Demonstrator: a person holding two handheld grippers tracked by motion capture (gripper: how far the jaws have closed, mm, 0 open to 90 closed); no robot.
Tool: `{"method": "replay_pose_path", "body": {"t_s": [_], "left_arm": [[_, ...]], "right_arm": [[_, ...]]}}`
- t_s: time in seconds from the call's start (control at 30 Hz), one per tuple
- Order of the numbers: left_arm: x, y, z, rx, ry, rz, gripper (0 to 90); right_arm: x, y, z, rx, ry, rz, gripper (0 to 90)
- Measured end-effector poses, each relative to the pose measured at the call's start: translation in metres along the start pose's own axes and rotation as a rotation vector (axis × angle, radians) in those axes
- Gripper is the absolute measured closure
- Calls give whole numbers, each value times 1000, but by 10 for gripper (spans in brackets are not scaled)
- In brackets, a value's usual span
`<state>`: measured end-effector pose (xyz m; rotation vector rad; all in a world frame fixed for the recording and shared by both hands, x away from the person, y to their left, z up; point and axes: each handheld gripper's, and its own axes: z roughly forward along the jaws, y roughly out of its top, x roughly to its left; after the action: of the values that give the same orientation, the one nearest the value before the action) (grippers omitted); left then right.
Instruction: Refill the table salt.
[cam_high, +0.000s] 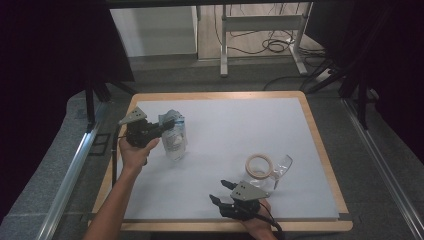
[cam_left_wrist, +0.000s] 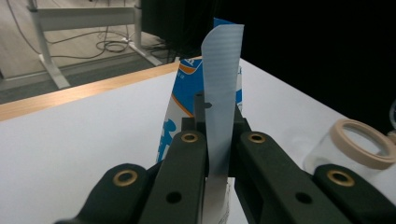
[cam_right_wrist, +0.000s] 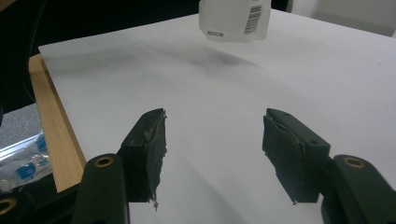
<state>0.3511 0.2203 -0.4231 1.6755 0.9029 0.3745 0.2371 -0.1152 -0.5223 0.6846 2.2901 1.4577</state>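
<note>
Nearest you, your right tongs (cam_high: 220, 192) sit low at the front edge of the white sheet on the table (cam_high: 320, 150), jaws standing apart with nothing between them. Just beyond them a clear cup (cam_high: 280, 170) lies on its side, a beige tape ring (cam_high: 259, 165) touching its mouth. Farther off, on the left side of the sheet, your left tongs (cam_high: 167, 124) are clamped tight on the flat top edge of a plastic bag (cam_high: 176, 137) with blue print. The bag hangs from that grip near the far left corner, its lower end towards the sheet.
</note>
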Motion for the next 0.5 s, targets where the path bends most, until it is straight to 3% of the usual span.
{"method": "replay_pose_path", "body": {"t_s": [0.5], "left_arm": [[-29, -8, -2, 22, -65, 41, 900]], "right_arm": [[4, 0, 10, 4, -32, -6, 329]]}}
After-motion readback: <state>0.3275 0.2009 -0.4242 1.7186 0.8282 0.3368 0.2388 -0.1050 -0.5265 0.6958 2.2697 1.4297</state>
